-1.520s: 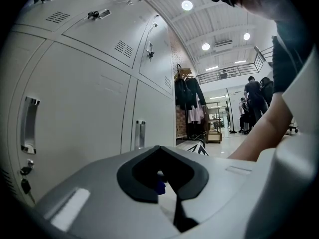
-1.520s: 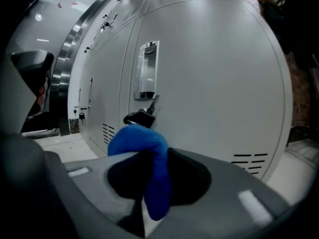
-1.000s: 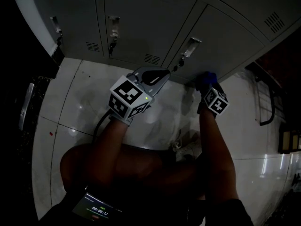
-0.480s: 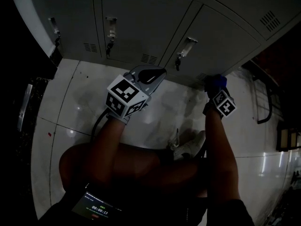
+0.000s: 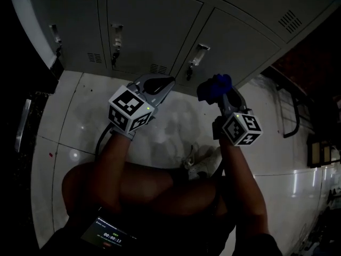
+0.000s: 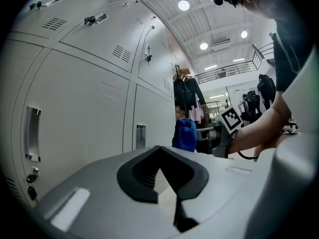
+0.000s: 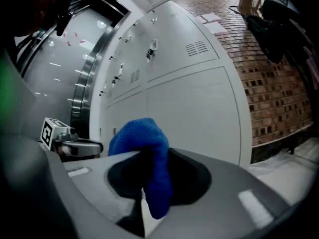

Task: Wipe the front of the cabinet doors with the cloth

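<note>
Right tongs [image 7: 148,179] pinch a bunched blue cloth [image 7: 142,142], held low and near the grey cabinet doors [image 5: 144,25]. Left tongs [image 6: 160,152] are pressed together, empty, alongside, above the pale floor [image 5: 74,127].

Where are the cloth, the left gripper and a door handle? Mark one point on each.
cloth [image 7: 148,151]: right gripper view, on the bunched blue top.
left gripper [image 6: 159,151]: left gripper view, where its two tips meet.
door handle [image 6: 32,132]: left gripper view, on the middle of the metal bar.
</note>
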The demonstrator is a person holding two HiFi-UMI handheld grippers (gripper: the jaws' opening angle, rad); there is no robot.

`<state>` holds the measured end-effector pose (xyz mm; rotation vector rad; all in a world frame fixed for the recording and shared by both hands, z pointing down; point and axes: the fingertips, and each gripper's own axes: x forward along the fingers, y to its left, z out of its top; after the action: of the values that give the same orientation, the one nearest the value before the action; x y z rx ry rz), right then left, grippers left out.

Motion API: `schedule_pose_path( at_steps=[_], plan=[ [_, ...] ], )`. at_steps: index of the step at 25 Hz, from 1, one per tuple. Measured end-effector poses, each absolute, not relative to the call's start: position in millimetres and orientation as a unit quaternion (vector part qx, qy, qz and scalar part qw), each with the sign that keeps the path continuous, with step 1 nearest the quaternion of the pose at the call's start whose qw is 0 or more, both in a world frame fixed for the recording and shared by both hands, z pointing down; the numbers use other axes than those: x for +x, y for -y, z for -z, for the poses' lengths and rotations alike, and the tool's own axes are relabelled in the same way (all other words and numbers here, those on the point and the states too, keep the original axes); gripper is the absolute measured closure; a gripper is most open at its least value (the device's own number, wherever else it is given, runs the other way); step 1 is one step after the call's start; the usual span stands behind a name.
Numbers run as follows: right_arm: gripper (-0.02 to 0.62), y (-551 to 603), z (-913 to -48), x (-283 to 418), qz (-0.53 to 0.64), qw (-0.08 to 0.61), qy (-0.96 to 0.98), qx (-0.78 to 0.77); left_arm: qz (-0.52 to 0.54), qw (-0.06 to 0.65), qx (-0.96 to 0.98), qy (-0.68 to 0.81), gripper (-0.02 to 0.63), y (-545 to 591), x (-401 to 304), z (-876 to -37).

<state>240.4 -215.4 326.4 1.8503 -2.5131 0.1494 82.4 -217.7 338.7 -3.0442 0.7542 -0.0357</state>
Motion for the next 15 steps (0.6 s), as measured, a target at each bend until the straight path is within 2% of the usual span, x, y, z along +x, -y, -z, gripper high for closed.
schedule_pose_path(
  at_steps=[7, 15],
  plan=[
    [0.518, 203.3, -323.5, 199.3, -0.039, -0.009, 0.853, 0.52, 0.023, 0.014, -0.972, -0.233, 0.604, 214.8, 89.5, -343.8],
    [0.518, 200.8, -338.1, 177.2, -0.054, 0.001, 0.878, 0.476, 0.031, 0.026, -0.973, -0.229, 0.606, 211.9, 92.5, -346.1]
  ],
)
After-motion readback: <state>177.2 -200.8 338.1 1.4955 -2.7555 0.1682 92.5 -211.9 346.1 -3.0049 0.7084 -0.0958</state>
